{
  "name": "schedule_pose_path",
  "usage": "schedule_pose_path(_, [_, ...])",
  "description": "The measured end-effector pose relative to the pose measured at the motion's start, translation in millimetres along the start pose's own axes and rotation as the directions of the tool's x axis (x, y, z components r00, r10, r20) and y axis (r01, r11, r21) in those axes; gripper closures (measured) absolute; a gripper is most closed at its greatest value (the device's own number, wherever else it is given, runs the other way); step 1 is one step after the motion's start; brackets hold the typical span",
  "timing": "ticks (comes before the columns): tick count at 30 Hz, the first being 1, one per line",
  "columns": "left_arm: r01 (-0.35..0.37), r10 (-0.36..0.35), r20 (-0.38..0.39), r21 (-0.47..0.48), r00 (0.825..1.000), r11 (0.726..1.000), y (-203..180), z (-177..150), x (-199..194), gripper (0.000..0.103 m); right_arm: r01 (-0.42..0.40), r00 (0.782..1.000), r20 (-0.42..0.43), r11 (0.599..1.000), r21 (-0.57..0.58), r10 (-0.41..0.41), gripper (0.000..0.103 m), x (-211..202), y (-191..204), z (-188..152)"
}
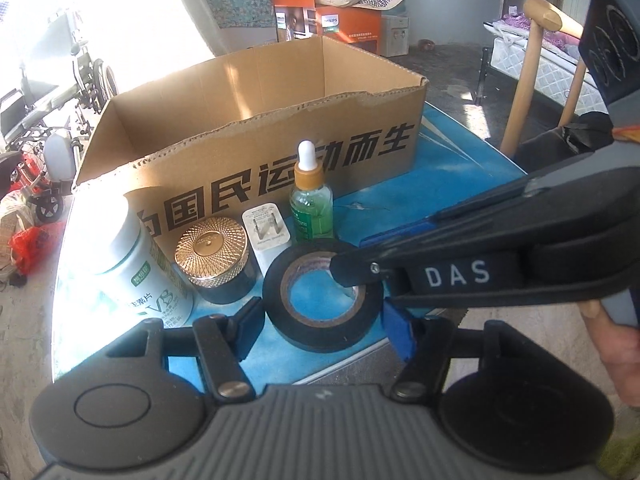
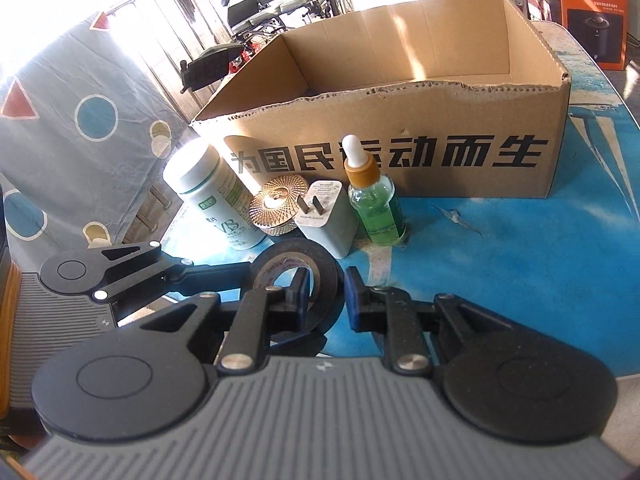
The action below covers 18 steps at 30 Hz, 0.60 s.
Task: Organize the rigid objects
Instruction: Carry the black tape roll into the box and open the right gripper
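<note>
Tape roll (image 1: 322, 295) lies flat at lower centre, right gripper (image 2: 327, 300) straddling its wall, jaws not closed; left gripper (image 1: 322, 318) wide around it. Bottle (image 1: 138, 258), jar (image 1: 214, 258), charger (image 1: 267, 236), dropper (image 1: 311, 200) line up before cardboard box (image 1: 256, 148), apparently empty; nothing packed.

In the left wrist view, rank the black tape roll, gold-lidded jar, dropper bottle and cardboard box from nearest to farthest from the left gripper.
1. Black tape roll: between the left gripper fingers.
2. Gold-lidded jar: just behind, to the left.
3. Dropper bottle: farther back, centre.
4. Cardboard box: behind everything.
</note>
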<state>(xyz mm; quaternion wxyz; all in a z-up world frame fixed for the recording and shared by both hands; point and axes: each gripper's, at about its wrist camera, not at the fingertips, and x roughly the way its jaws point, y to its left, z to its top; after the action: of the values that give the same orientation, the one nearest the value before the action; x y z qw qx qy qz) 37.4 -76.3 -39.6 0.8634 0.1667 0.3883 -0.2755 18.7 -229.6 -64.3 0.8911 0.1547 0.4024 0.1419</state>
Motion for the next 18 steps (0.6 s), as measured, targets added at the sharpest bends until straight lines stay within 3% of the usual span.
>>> schedule_pose_path(10, [-0.079, 0.073, 0.149, 0.034, 0.986, 0.996, -8, 32, -50, 0.038, -0.002, 0.987, 0.160, 0.996, -0.093, 0.017, 0.086, -57, 23, 29])
schedule_pose_path(18, [-0.130, 0.120, 0.209, 0.034, 0.971, 0.991, 5, 96, -66, 0.038, 0.013, 0.971, 0.235, 0.977, -0.215, 0.039, 0.085, -90, 34, 95])
